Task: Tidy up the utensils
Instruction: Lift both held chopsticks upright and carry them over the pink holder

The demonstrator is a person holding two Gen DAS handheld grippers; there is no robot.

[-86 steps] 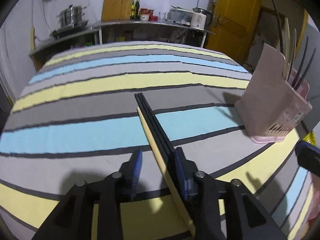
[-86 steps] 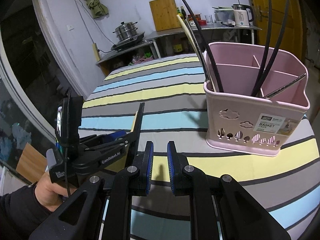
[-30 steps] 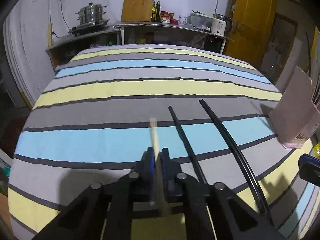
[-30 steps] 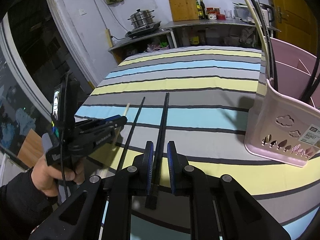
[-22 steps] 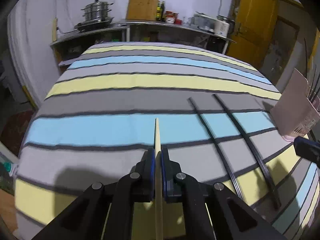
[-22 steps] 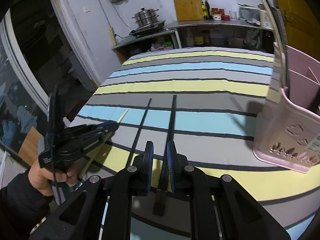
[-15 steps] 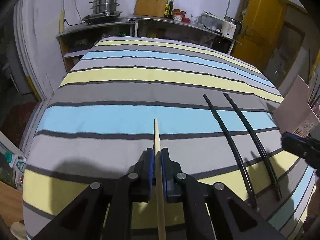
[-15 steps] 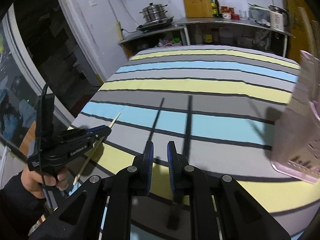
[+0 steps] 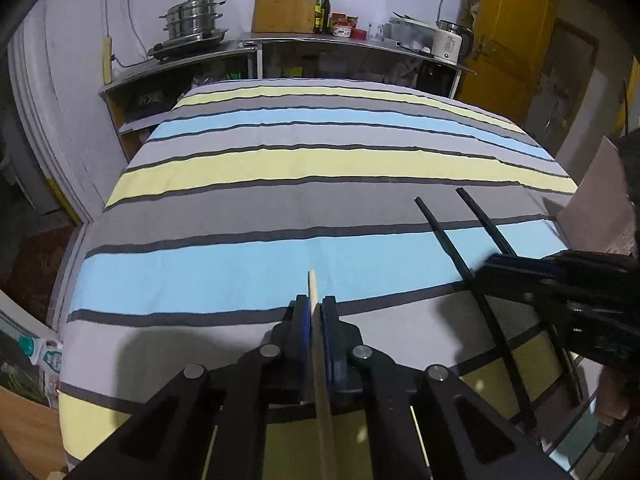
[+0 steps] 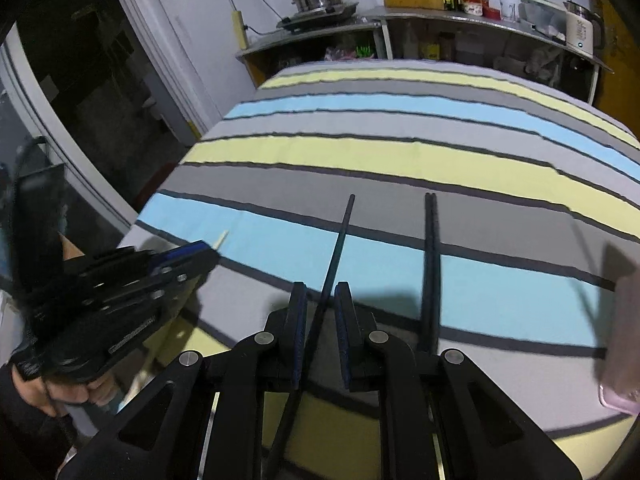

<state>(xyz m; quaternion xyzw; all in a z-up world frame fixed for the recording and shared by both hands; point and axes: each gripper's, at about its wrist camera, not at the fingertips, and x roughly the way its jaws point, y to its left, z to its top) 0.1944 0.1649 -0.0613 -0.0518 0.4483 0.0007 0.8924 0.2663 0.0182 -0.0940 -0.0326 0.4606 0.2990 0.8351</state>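
Observation:
My left gripper (image 9: 315,310) is shut on a pale wooden chopstick (image 9: 313,292), whose tip pokes out ahead of the fingers over the striped cloth; it also shows in the right wrist view (image 10: 221,238). Two black chopsticks (image 9: 448,240) (image 9: 486,220) lie on the cloth to its right. My right gripper (image 10: 321,300) stands slightly open around the left black chopstick (image 10: 340,240), not closed on it. The other black chopstick (image 10: 431,248) lies to its right. The pink utensil basket (image 9: 596,208) stands at the right edge, also seen in the right wrist view (image 10: 624,320).
The table (image 9: 320,160) carries a cloth striped yellow, blue and grey. Behind it a metal shelf holds a steamer pot (image 9: 192,24), a cutting board (image 9: 286,0), bottles and a kettle (image 9: 450,44). A yellow door (image 9: 512,40) is at the back right.
Both grippers swung left, so the basket slid to the right edge. The left gripper holds the wooden chopstick throughout. The right gripper moved from the right black chopstick to the left one and opened slightly.

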